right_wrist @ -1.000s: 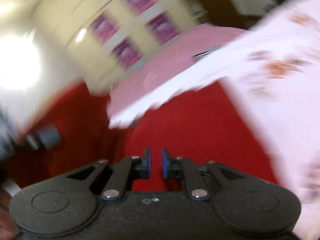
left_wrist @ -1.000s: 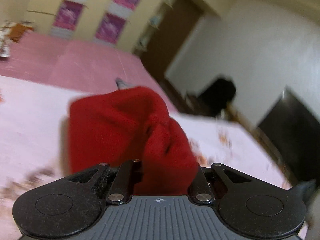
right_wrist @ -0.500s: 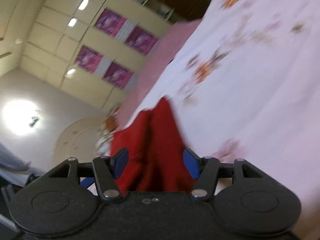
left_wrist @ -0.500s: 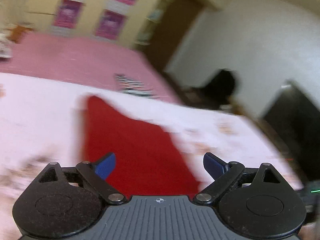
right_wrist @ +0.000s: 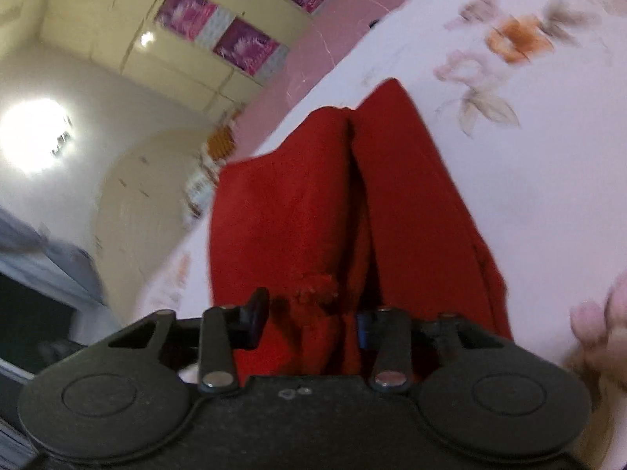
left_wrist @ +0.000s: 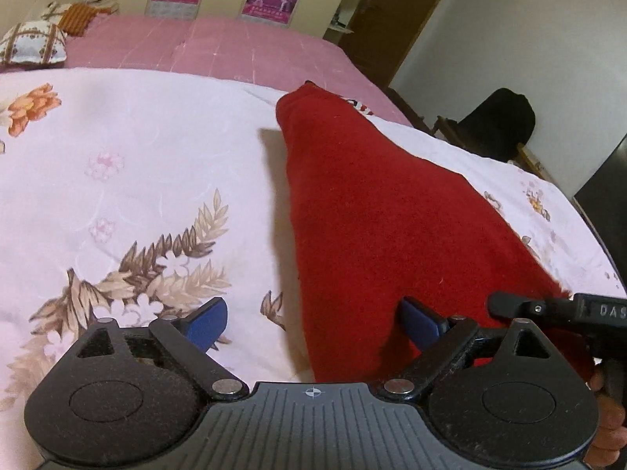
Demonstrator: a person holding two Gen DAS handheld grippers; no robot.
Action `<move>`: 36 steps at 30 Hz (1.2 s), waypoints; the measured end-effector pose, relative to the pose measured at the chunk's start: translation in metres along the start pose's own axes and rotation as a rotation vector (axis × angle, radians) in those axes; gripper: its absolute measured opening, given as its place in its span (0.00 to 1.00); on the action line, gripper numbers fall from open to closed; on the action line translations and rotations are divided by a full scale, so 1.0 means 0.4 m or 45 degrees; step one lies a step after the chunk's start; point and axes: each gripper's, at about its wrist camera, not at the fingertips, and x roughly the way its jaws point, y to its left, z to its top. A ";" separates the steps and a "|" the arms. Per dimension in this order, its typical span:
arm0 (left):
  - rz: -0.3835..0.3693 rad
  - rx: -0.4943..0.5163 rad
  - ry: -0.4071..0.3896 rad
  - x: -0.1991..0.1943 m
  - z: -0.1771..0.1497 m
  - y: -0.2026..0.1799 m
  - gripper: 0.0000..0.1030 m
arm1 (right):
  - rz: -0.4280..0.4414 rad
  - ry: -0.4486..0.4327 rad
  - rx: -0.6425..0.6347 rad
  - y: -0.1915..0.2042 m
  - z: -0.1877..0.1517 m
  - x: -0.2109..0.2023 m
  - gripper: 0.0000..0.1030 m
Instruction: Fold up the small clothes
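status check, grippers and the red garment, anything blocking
Left gripper open over red garment. Right gripper part closed around a bunched edge, grip unclear. Garment flat on floral sheet. Nothing blocking.

Fuzzy matt red garment (left_wrist: 384, 211) lies on smooth floral cloth sheet (left_wrist: 137, 164); tool bodies are matt black plastic.

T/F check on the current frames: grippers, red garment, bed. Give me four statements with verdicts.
1. The left gripper is open. True.
2. The red garment hangs in the air clear of the bed. False: it lies on the floral sheet.
3. The right gripper has red cloth between its fingers. True.
4. The floral sheet is plain blue. False: it is pale pink with orange flowers and brown leaves.
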 end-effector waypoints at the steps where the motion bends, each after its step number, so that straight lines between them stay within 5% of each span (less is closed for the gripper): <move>1: 0.017 0.026 -0.029 0.013 -0.003 -0.017 0.91 | -0.042 -0.018 -0.097 0.032 -0.002 -0.004 0.16; 5: 0.061 0.082 -0.164 -0.009 0.036 -0.051 0.80 | -0.200 -0.144 -0.539 0.170 -0.030 -0.051 0.15; 9: 0.051 0.080 -0.156 0.009 0.068 -0.059 0.78 | -0.227 -0.245 -0.692 0.209 -0.027 -0.113 0.15; 12: 0.071 0.113 -0.077 0.064 0.066 -0.075 0.79 | -0.244 -0.229 -0.583 0.143 -0.006 -0.103 0.15; 14: 0.103 0.113 -0.070 0.094 0.056 -0.090 0.90 | -0.356 -0.135 -0.539 0.061 -0.013 -0.031 0.15; 18: 0.143 0.184 -0.092 0.092 0.053 -0.106 0.90 | -0.293 -0.180 -0.410 0.002 -0.023 -0.023 0.16; 23: 0.113 0.176 -0.090 0.068 0.074 -0.094 0.88 | -0.161 -0.263 -0.251 -0.035 0.010 -0.099 0.44; 25: 0.077 0.147 -0.124 0.063 0.079 -0.089 0.86 | -0.104 -0.280 -0.176 -0.058 0.041 -0.108 0.46; 29: 0.082 0.153 -0.107 0.089 0.090 -0.092 0.85 | -0.044 -0.235 -0.032 -0.101 0.118 -0.044 0.39; 31: 0.093 0.164 -0.083 0.098 0.087 -0.093 0.86 | -0.034 -0.209 -0.074 -0.096 0.137 -0.015 0.11; 34: 0.099 0.160 -0.055 0.114 0.083 -0.100 0.86 | -0.201 -0.178 -0.281 -0.074 0.141 0.013 0.09; 36: 0.151 0.213 -0.076 0.117 0.077 -0.122 0.88 | -0.196 -0.171 -0.274 -0.106 0.136 0.021 0.09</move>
